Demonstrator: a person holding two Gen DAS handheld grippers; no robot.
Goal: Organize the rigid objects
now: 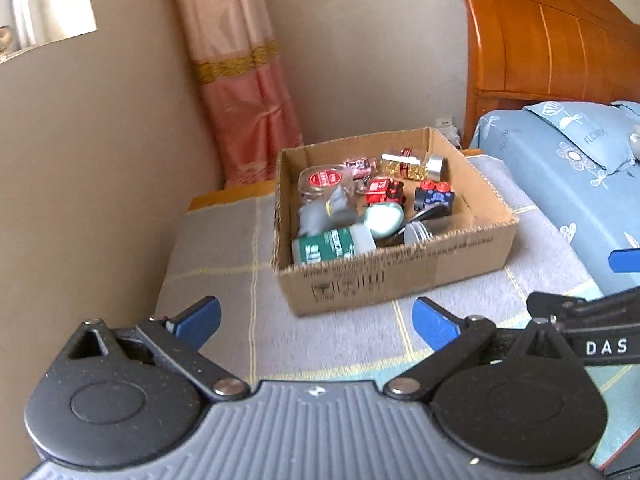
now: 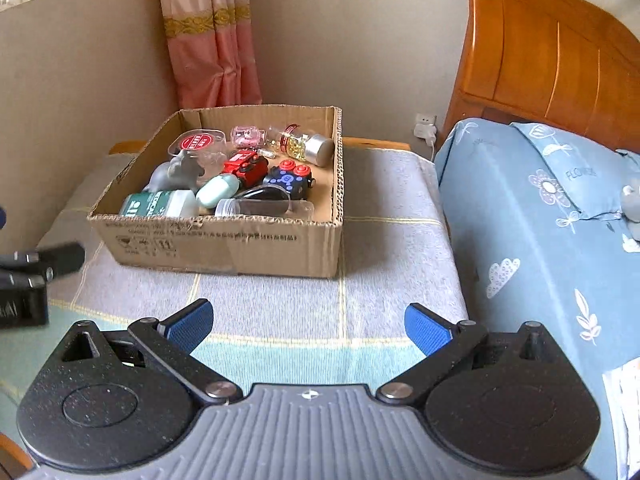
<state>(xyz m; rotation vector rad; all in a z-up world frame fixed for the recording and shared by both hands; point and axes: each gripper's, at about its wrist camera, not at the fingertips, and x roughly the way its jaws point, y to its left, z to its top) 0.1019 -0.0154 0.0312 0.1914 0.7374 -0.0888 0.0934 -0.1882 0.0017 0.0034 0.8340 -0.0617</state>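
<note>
Left gripper and right gripper are hovering wide apart, holding nothing, short of the cardboard box sitting on the grey cloth. Inside, left to right: green bottle, likely light and slippery, best gripped across its body; red toy; gold-filled jar, probably fragile. The box's print is proving unreadable; "DAS" is showing on the neighbouring tool.

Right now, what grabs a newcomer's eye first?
The open brown cardboard box at centre on the grey checked cloth, crammed with small items. Inside, a red toy train sits mid-box and a silver-capped jar of yellow beads at the back right. Both grippers hang open, empty.
</note>
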